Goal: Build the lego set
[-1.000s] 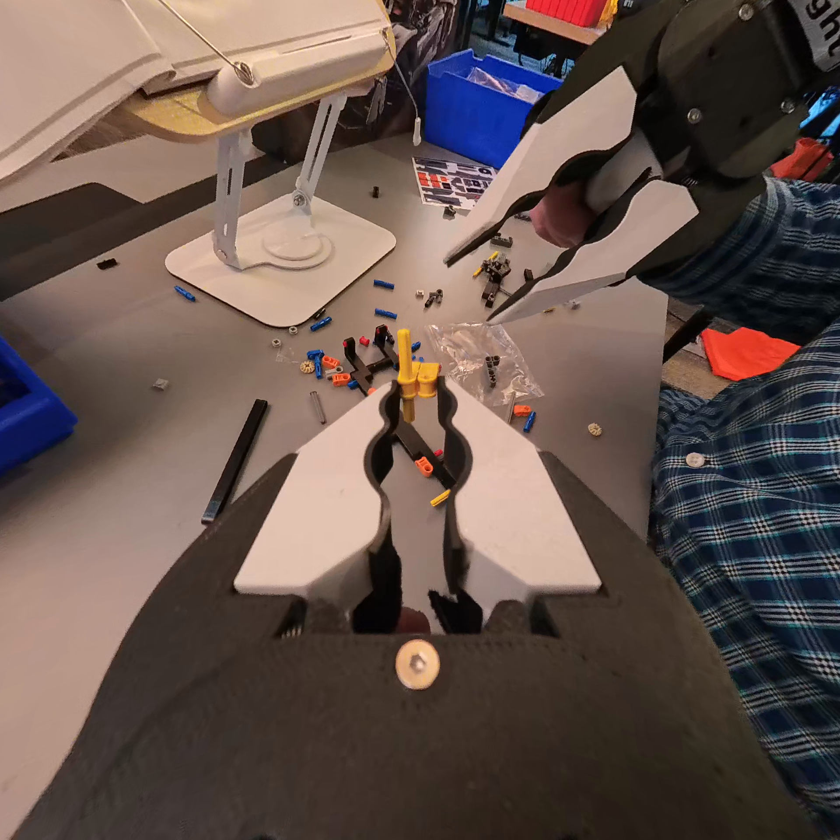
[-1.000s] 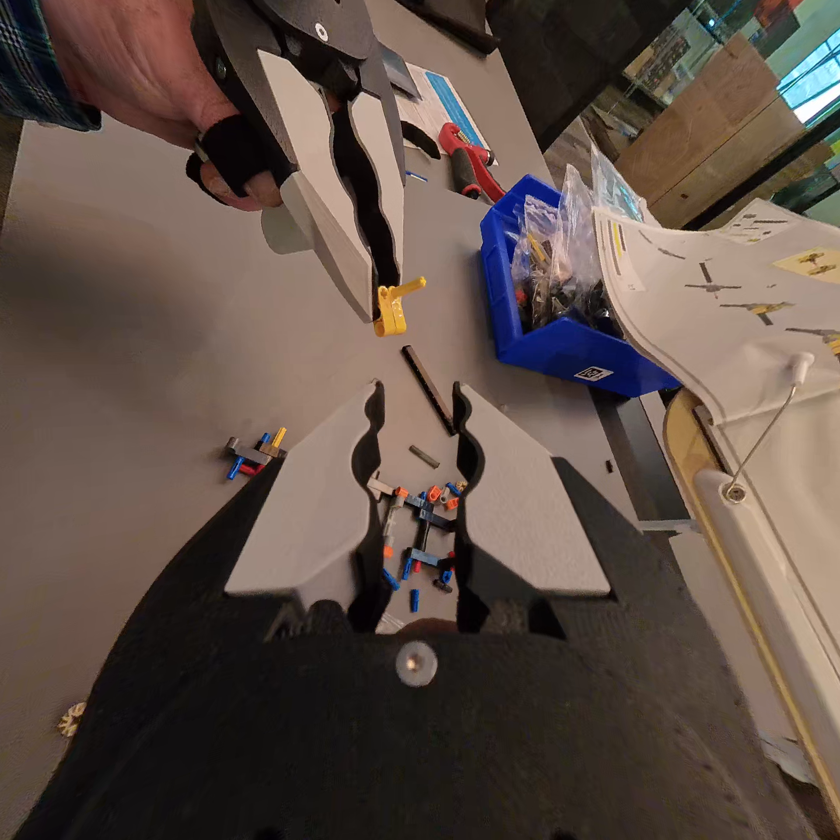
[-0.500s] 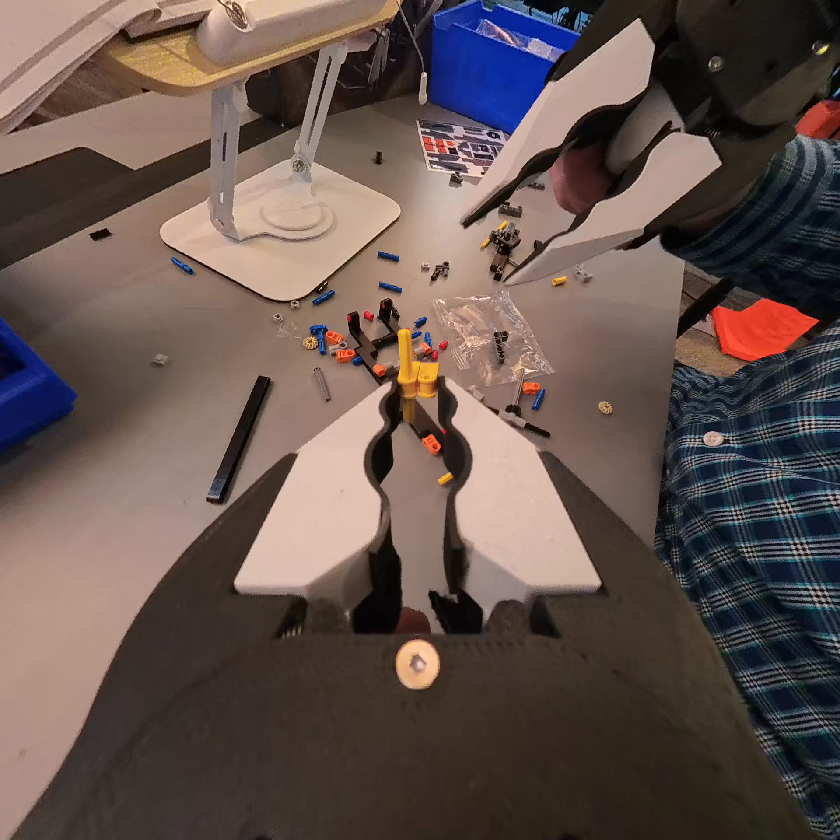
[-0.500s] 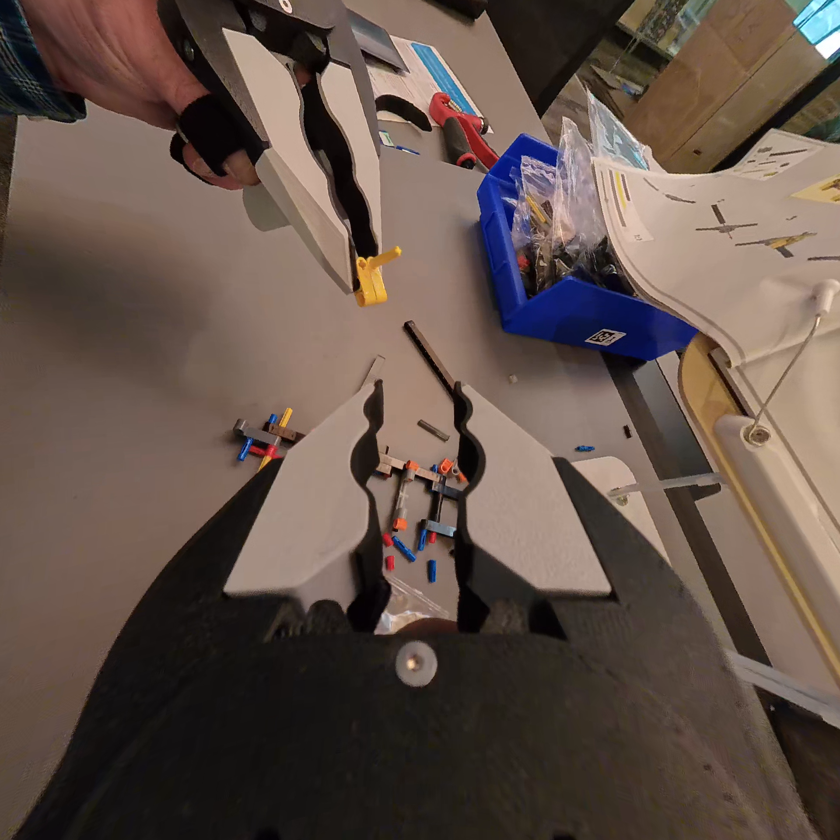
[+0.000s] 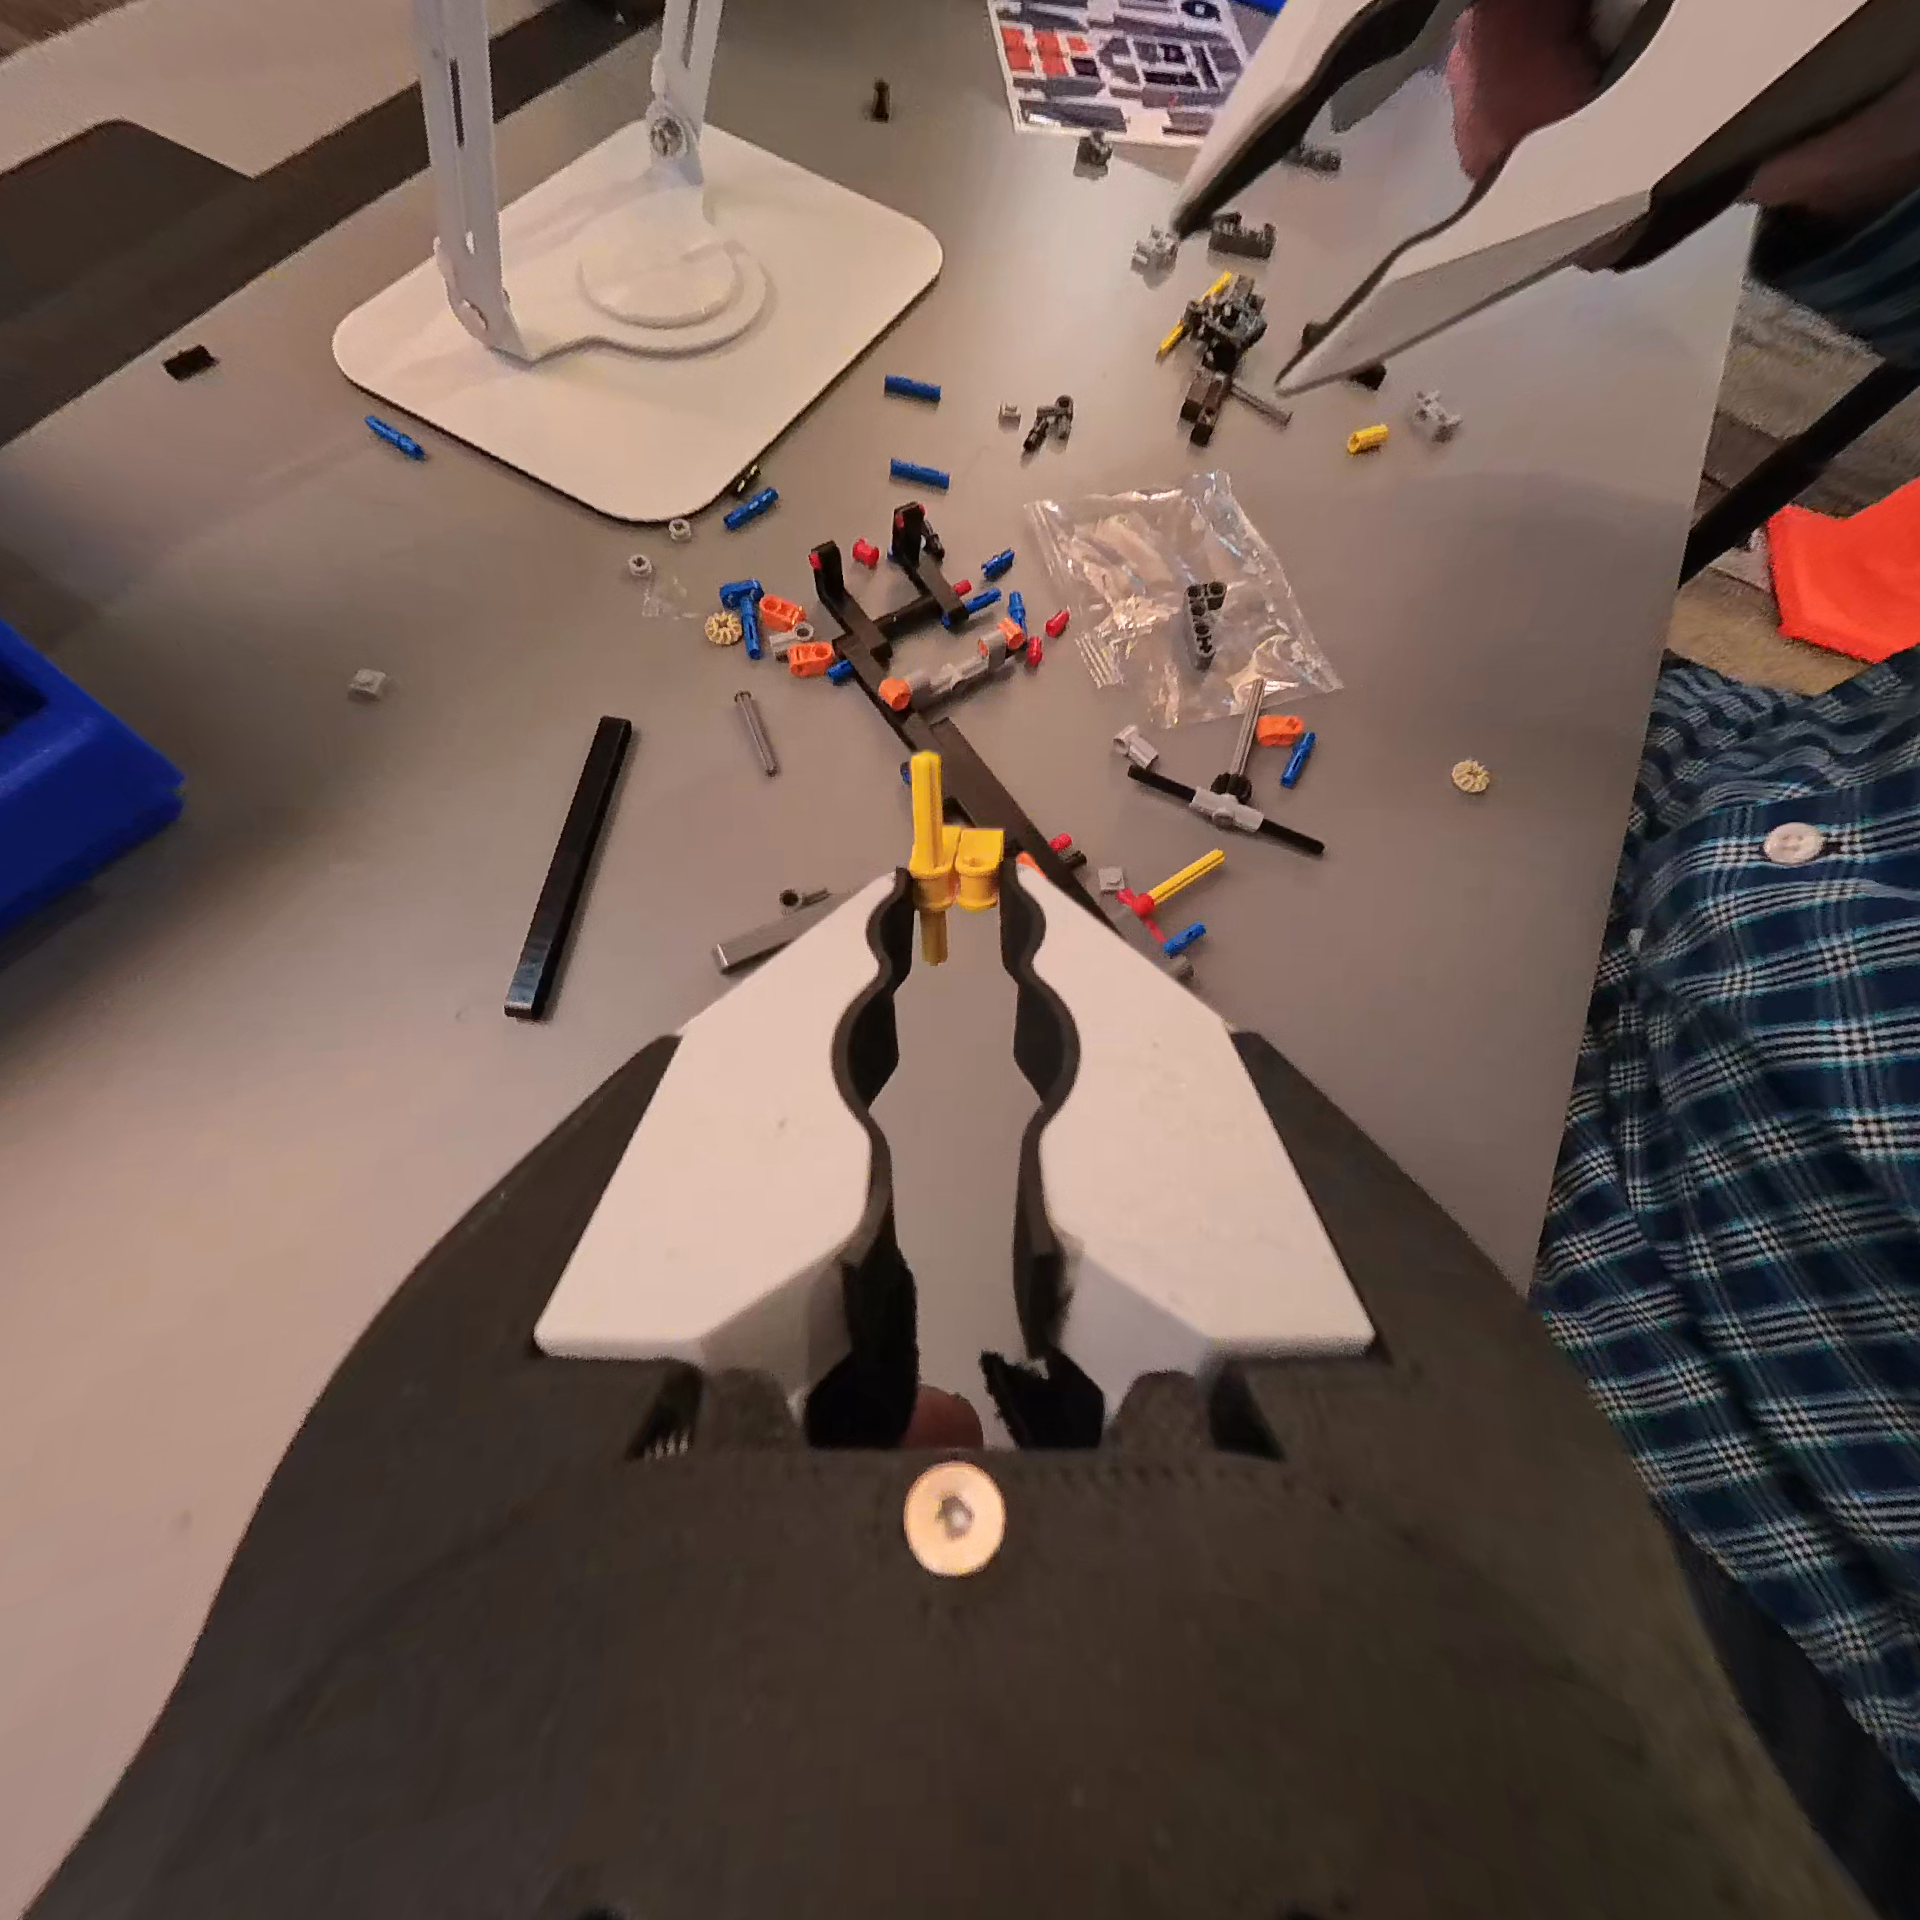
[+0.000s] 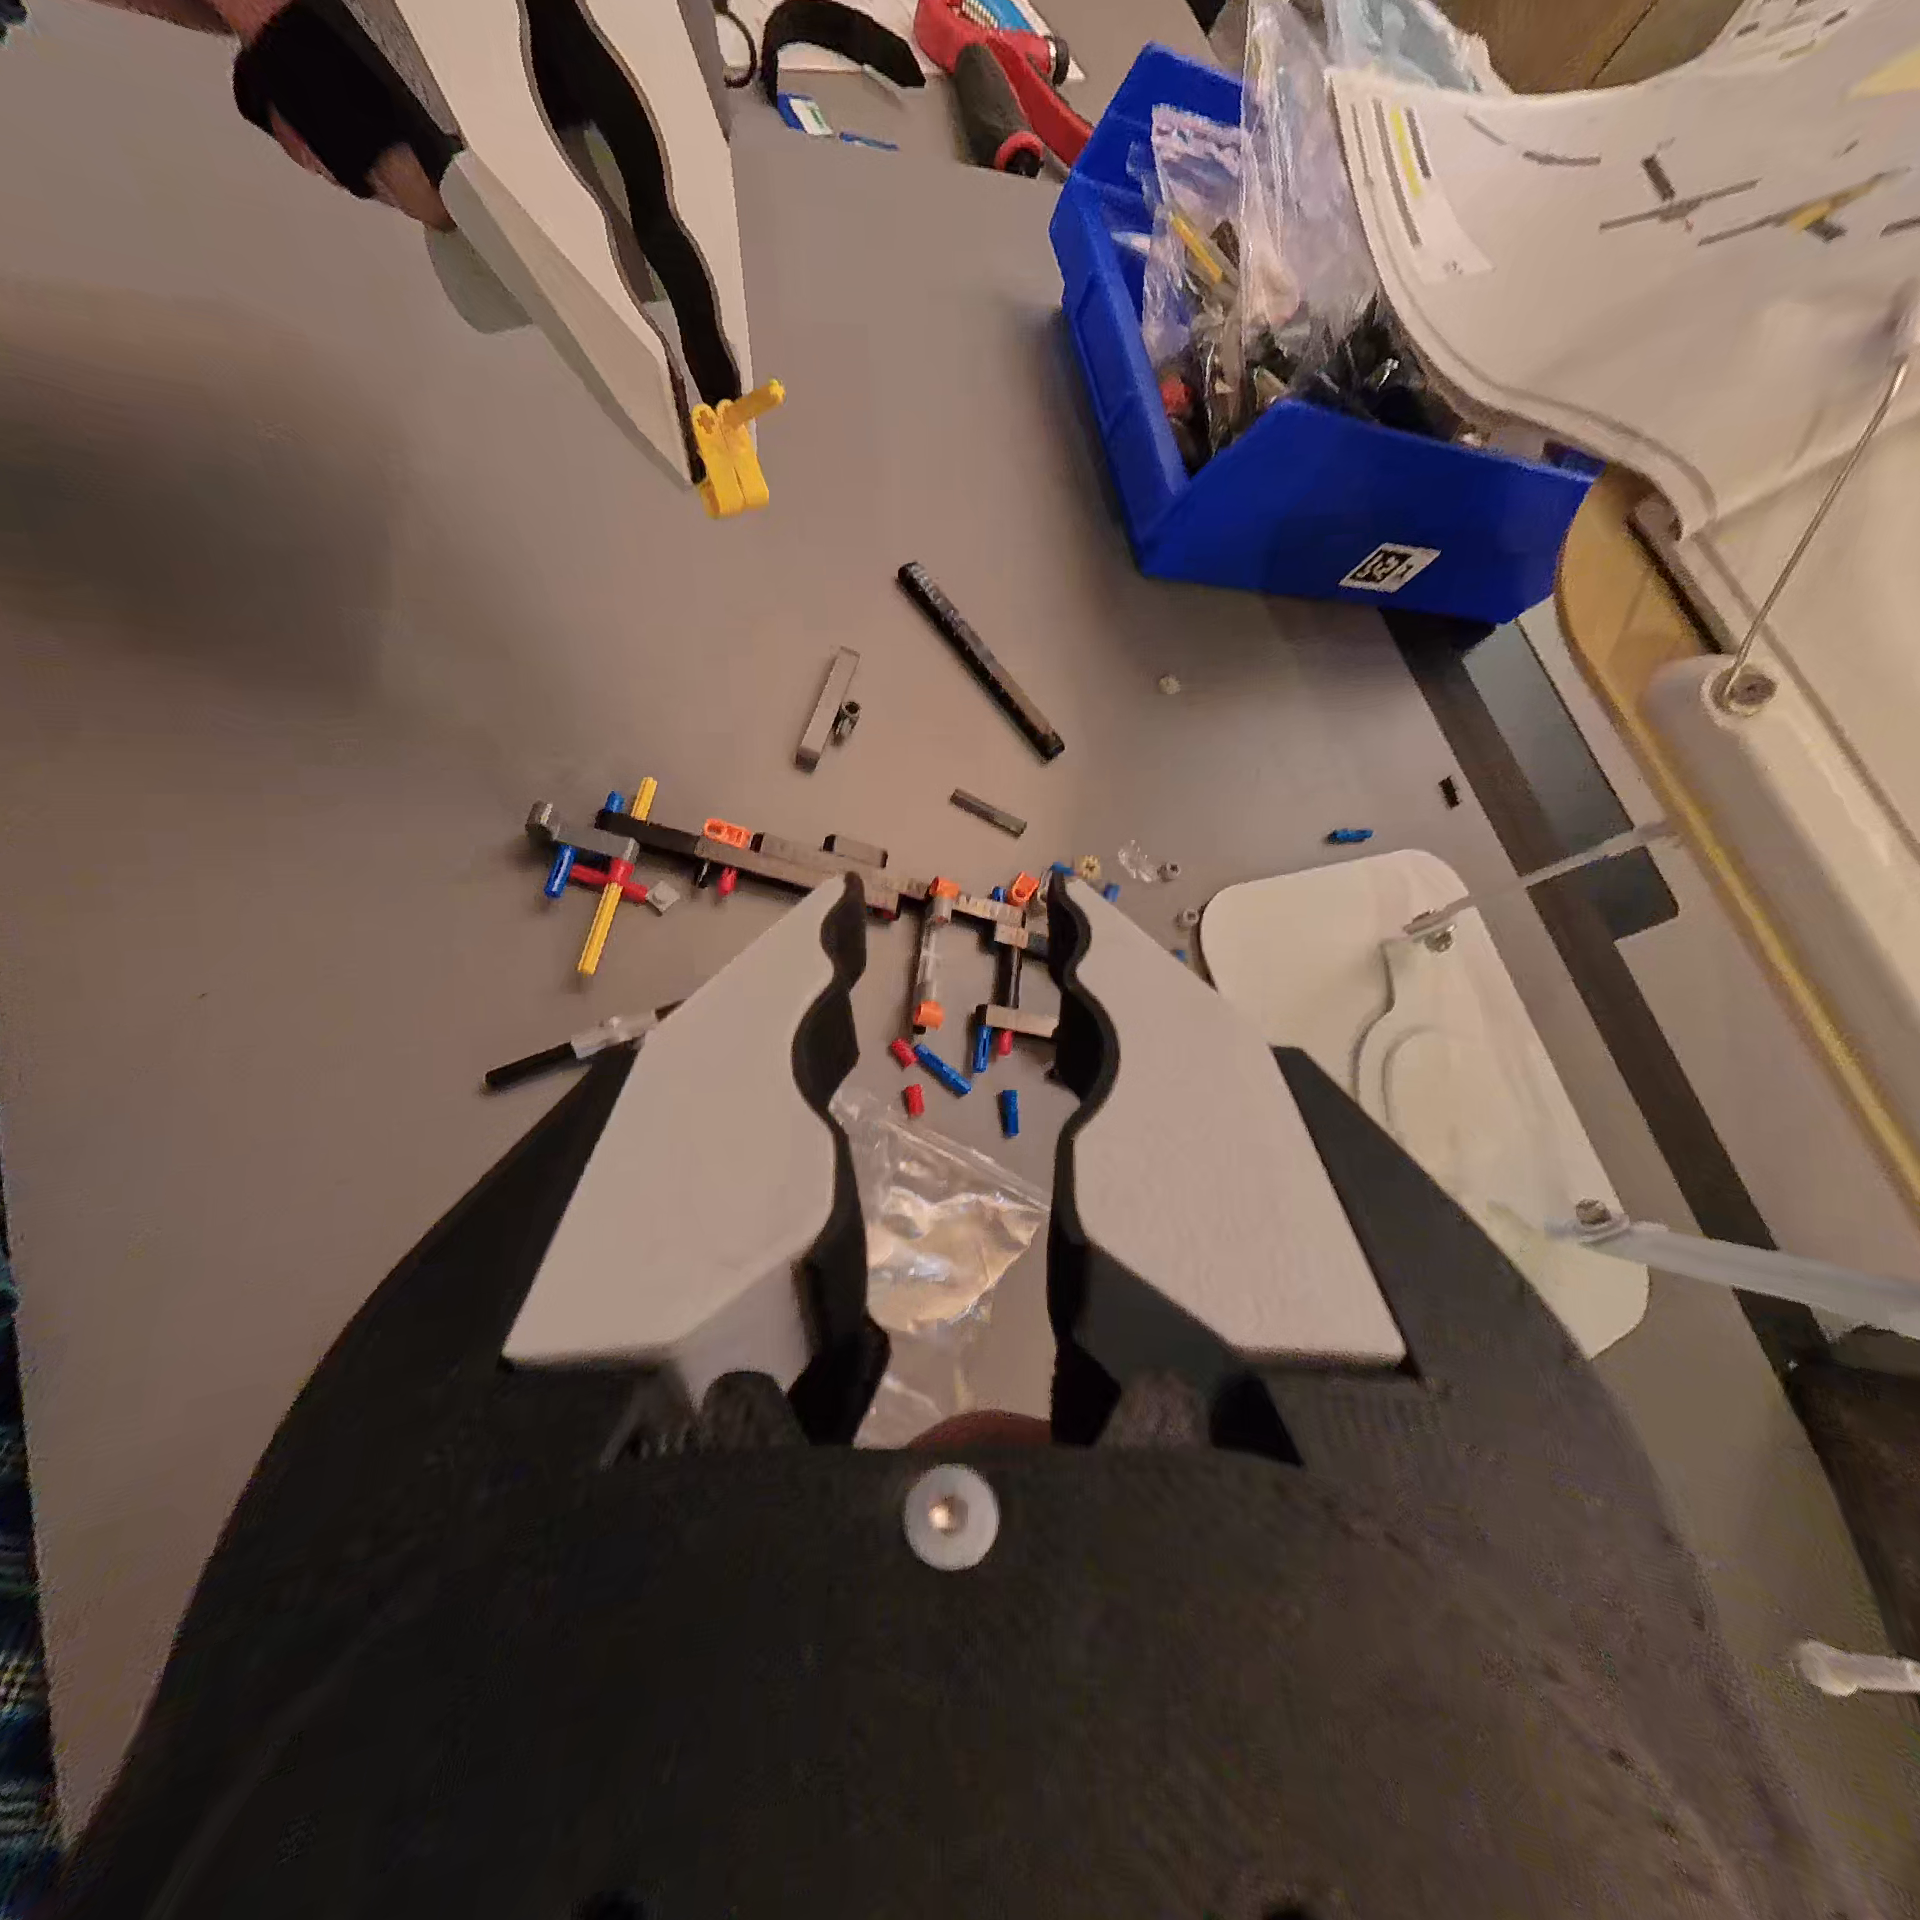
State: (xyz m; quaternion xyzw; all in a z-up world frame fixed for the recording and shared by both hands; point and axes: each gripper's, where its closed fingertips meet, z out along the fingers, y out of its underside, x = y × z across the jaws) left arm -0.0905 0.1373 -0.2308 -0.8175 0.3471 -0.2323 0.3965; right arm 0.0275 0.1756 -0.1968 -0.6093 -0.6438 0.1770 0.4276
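left gripper (image 5: 948,883) pinching yellow piece (image 5: 951,857), above table (image 5: 260,1039)

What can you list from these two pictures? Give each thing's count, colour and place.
Table: one, grey, under everything.
Yellow connector with axle: one, held in the left tongs' tips, off the table.
Black frame assembly: one, with orange, red and blue pins, mid-table.
Long black beam: one, left of the assembly.
Clear bag: one, right of the assembly.
Stand base: one, white, far side.
Blue bin: one, full of bagged parts.
Left tongs: shut.
Right tongs: open, empty.
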